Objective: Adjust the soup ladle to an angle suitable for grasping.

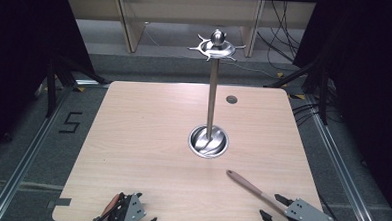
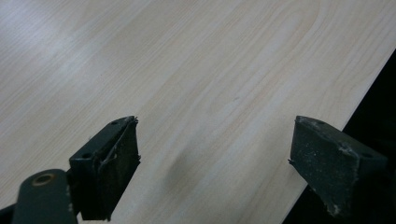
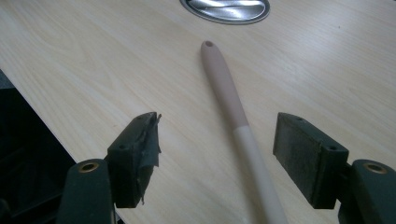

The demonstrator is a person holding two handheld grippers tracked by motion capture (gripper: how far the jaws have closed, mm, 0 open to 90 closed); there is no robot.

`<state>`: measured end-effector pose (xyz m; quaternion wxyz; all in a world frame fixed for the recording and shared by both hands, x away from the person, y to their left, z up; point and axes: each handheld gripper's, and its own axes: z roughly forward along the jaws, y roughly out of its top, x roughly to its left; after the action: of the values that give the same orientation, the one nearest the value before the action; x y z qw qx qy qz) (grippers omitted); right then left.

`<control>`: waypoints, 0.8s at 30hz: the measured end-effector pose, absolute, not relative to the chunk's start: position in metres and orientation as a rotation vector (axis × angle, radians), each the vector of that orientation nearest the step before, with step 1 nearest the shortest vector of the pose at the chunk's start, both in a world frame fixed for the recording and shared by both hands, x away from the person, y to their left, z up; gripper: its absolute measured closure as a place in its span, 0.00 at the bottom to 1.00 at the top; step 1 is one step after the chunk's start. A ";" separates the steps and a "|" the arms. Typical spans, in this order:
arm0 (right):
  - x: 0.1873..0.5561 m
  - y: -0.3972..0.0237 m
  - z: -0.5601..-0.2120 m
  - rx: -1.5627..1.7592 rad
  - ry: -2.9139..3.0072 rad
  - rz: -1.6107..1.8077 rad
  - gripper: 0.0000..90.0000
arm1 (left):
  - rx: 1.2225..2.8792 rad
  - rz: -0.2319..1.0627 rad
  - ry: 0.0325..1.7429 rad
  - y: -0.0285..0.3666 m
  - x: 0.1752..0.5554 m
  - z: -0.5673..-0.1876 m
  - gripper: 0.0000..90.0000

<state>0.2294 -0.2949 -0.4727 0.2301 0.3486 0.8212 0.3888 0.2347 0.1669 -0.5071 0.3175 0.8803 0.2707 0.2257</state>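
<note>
A utensil with a pinkish-brown handle [image 1: 246, 185] lies on the wooden table [image 1: 147, 138], slanting from mid-table toward the front right. In the right gripper view the handle [image 3: 226, 88] runs up between the jaws, its holed end pointing at the steel base. My right gripper [image 1: 274, 208] sits at the front right edge, open, its pads clear of the handle; the same gripper [image 3: 217, 149] straddles the pale shaft. A steel stand [image 1: 212, 91] rises from a round dish base [image 1: 208, 141], with a hooked ring on top. My left gripper [image 1: 138, 213] rests open at the front edge, and over bare wood [image 2: 215, 149].
A small grey grommet [image 1: 231, 99] is set into the table's far right. Dark floor, rails and cables surround the table. The table's front edge [image 2: 327, 140] lies right beside the left gripper.
</note>
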 end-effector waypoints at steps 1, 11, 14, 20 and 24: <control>0.230 -0.294 -0.473 0.961 2.257 1.072 0.36 | 2.322 0.596 0.705 0.167 0.235 -0.507 0.16; 0.230 -0.296 -0.470 0.941 2.290 1.032 0.39 | 2.319 0.597 0.709 0.167 0.235 -0.507 0.16; 0.230 -0.298 -0.470 0.937 2.297 1.014 0.40 | 2.319 0.604 0.712 0.167 0.235 -0.507 0.16; 0.232 -0.298 -0.468 0.917 2.329 0.978 0.41 | 2.320 0.599 0.708 0.168 0.235 -0.507 0.16; 0.235 -0.297 -0.463 0.891 2.359 0.931 0.42 | 2.321 0.598 0.705 0.168 0.235 -0.506 0.16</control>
<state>0.2351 -0.2970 -0.4633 0.2247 0.3231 0.8551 0.3376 0.2350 0.1676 -0.5065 0.3160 0.8815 0.2677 0.2269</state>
